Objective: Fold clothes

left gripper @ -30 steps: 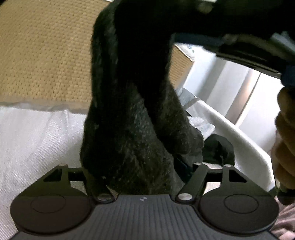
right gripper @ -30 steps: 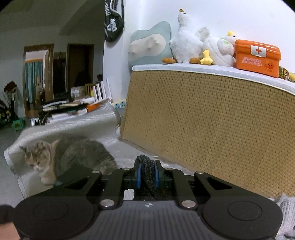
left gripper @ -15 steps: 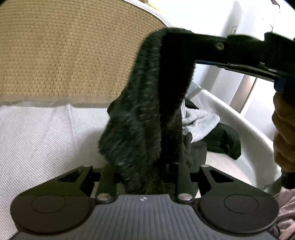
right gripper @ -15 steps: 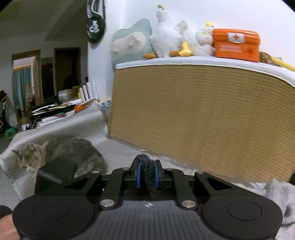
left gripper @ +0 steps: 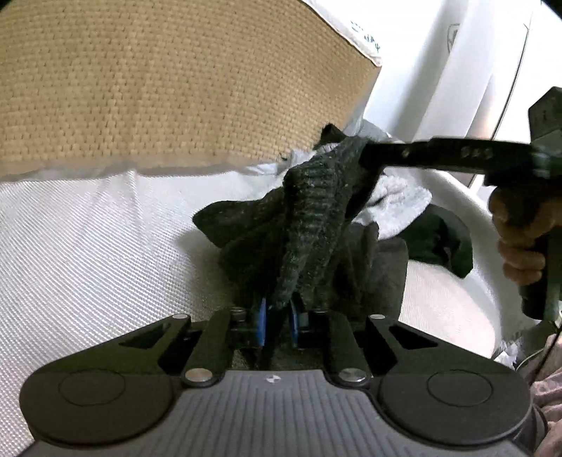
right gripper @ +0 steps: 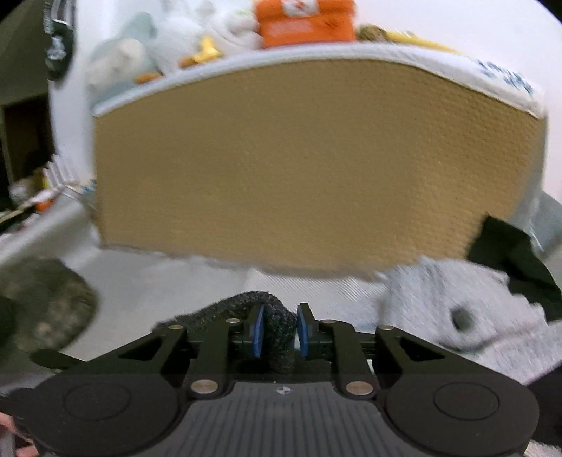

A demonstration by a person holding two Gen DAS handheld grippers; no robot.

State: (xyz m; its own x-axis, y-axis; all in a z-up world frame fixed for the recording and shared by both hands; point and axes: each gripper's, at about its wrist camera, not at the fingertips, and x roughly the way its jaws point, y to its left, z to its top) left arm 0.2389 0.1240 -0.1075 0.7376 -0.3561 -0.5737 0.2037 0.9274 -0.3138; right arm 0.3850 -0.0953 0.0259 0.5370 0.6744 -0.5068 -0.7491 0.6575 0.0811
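Note:
A dark knit garment [left gripper: 309, 218] is stretched over the white bed sheet [left gripper: 87, 246] between both grippers. My left gripper [left gripper: 279, 316] is at the near end; its jaws are closing, and the blue pads pinch a thin edge of the knit. The far end hangs from the tip of my right gripper [left gripper: 361, 160], which a person's hand [left gripper: 520, 239] holds at the right. In the right wrist view a roll of the same garment [right gripper: 239, 304] sits between the pads of the right gripper [right gripper: 280, 327]. Those jaws are opening, with a sliver of gap at the right pad.
A tan woven panel [left gripper: 158, 88] stands upright behind the sheet. Light grey clothes [left gripper: 397, 200] and a black garment [left gripper: 439, 239] lie heaped at the right by a white curved rim [left gripper: 456, 309]. A cat [right gripper: 45, 298] lies far left. Plush toys and an orange box [right gripper: 305, 21] top the panel.
The left jaws closed from wide open onto the knit's lower edge. The right gripper swung down and to the right, lowering the garment from overhead. Its pads have parted slightly.

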